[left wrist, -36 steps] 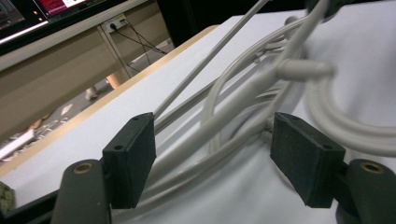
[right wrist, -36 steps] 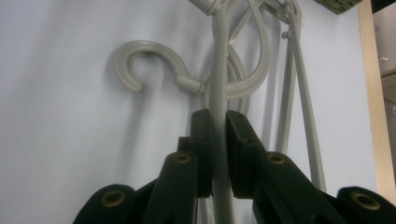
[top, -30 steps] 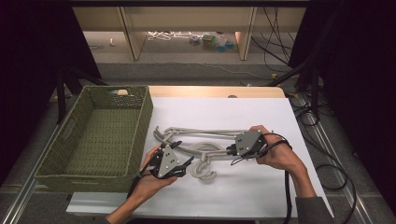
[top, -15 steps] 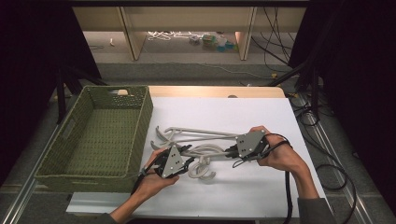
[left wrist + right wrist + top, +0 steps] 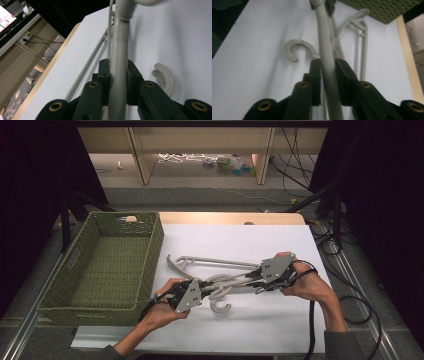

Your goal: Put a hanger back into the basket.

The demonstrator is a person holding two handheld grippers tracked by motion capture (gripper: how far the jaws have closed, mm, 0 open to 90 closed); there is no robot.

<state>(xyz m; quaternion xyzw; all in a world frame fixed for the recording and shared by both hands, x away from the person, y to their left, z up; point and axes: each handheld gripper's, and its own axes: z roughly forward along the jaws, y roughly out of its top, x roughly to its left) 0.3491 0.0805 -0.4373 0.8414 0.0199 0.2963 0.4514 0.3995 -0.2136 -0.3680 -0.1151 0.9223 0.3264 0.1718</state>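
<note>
Item: grey plastic hanger (image 5: 235, 281), lying near the middle of the white desk (image 5: 280, 330), held at both ends of one arm; its hook (image 5: 220, 307) curls toward the near edge; a second hanger (image 5: 210, 262) lies just behind it.
Left hand-held gripper (image 5: 204, 289): jaws have just been closing, now clamped on the hanger's bar (image 5: 118, 75).
Right hand-held gripper (image 5: 254, 276): jaws have just been opening, the bar (image 5: 327, 72) between them; whether the pads press it cannot be told.
Green woven basket (image 5: 150, 265): left of the hangers on the desk.
</note>
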